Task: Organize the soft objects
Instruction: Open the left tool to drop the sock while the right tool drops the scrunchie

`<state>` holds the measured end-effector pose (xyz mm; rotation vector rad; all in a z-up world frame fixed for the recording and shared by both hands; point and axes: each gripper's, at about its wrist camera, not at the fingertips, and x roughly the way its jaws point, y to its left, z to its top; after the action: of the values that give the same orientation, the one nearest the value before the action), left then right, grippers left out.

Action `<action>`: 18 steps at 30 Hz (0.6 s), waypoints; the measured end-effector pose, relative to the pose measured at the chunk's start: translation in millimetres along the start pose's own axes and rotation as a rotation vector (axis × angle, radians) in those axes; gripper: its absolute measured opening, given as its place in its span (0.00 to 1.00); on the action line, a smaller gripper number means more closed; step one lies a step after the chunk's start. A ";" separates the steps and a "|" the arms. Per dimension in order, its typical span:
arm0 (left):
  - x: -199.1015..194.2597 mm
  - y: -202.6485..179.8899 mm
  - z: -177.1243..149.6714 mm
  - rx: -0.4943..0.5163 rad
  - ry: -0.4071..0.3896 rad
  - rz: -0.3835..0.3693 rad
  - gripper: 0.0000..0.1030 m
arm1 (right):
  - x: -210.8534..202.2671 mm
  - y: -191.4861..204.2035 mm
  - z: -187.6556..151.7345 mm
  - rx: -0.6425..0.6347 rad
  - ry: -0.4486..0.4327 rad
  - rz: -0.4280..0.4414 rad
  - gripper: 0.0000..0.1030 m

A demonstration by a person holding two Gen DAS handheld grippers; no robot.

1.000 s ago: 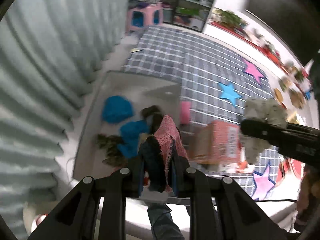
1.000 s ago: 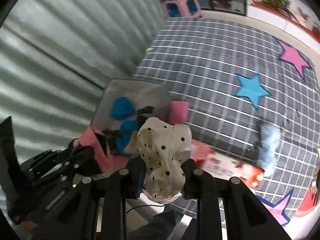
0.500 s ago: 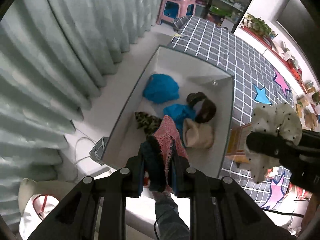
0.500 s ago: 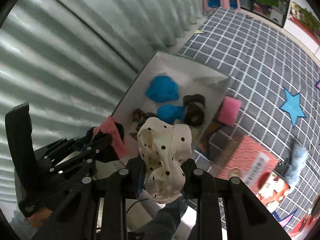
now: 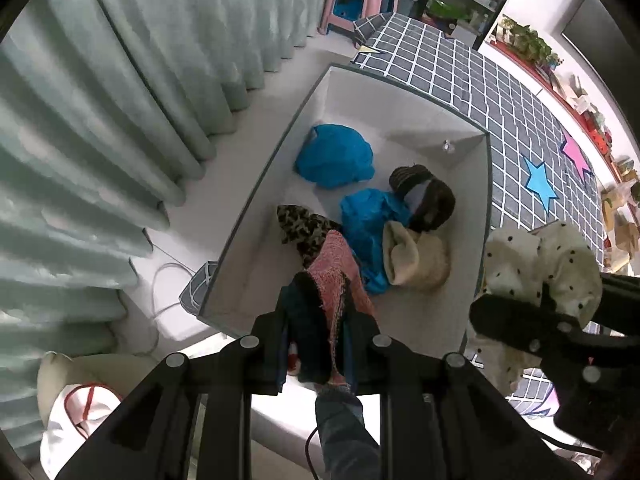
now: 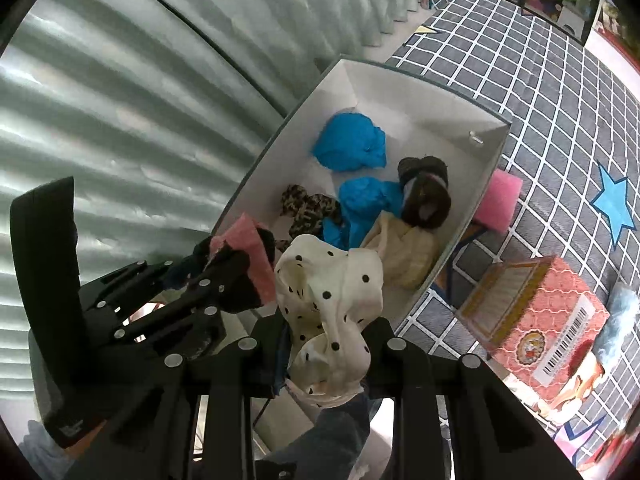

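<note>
1. The left tool [image 5: 320, 344] was seen closed on a pink cloth [image 5: 334, 268], with darker fabric bunched between its jaws, held above the near end of the bin [image 5: 478, 216].
2. In the right wrist view the left tool [image 6: 224, 276] appeared at the left, its pink cloth [image 6: 244, 240] hanging over the bin's [image 6: 486, 168] near-left rim.
3. The right tool [image 6: 326, 344] was seen clamped on a dotted cloth [image 6: 332, 292], cream with black spots, held above the bin's near end.
4. In the left wrist view the right tool [image 5: 532, 332] showed at the right, with the dotted cloth [image 5: 536, 260] just beside the bin's right wall.
5. The white bin was seen on the floor, between a curtain [image 5: 120, 120] and a checked rug [image 5: 512, 112].
6. Inside the bin were found two blue cloths [image 5: 336, 156] [image 5: 372, 208], a leopard cloth [image 5: 304, 228], a dark brown item [image 5: 428, 196] and a cream item [image 5: 416, 258], all touching or close together.
7. Just outside the bin's right wall a pink sponge [image 6: 500, 200] was seen on the rug [image 6: 560, 80].
8. A red box [image 6: 540, 304] was seen lying on the rug near the bin's near corner.
9. Blue [image 5: 540, 186] and pink [image 5: 576, 152] stars were seen on the rug.
10. A pink stool [image 5: 360, 4] stood beyond the bin's far end.
</note>
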<state>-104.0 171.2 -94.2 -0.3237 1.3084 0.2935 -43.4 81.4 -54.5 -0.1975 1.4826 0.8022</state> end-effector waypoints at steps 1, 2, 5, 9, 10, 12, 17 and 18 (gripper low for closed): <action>1.1 -0.1 -0.1 0.003 0.002 0.002 0.22 | 1.3 -0.4 1.1 0.002 0.001 0.000 0.28; 2.3 -0.1 -0.1 0.004 0.005 0.002 0.22 | 2.4 -0.6 1.3 0.002 0.003 -0.001 0.28; 5.3 0.7 -0.8 0.004 0.014 0.003 0.22 | 4.4 -1.5 1.6 0.002 0.007 -0.003 0.28; 9.8 1.3 -1.2 0.004 0.028 0.005 0.22 | 6.5 -3.8 1.8 0.015 0.014 -0.001 0.28; 10.7 1.4 -1.3 0.004 0.030 0.004 0.22 | 7.2 -4.4 1.9 0.019 0.015 -0.001 0.28; 12.8 1.3 -1.6 0.004 0.036 0.004 0.22 | 8.2 -4.5 2.1 0.021 0.016 -0.003 0.28; 15.6 0.7 -1.9 0.001 0.044 0.003 0.22 | 10.8 -5.8 2.8 0.030 0.021 0.000 0.28; 16.3 0.4 -1.9 0.003 0.046 0.004 0.22 | 11.4 -6.1 3.0 0.032 0.021 0.000 0.28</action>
<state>-102.1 171.2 -110.4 -0.3263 1.3548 0.2890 -38.7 82.7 -66.8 -0.1824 1.5143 0.7778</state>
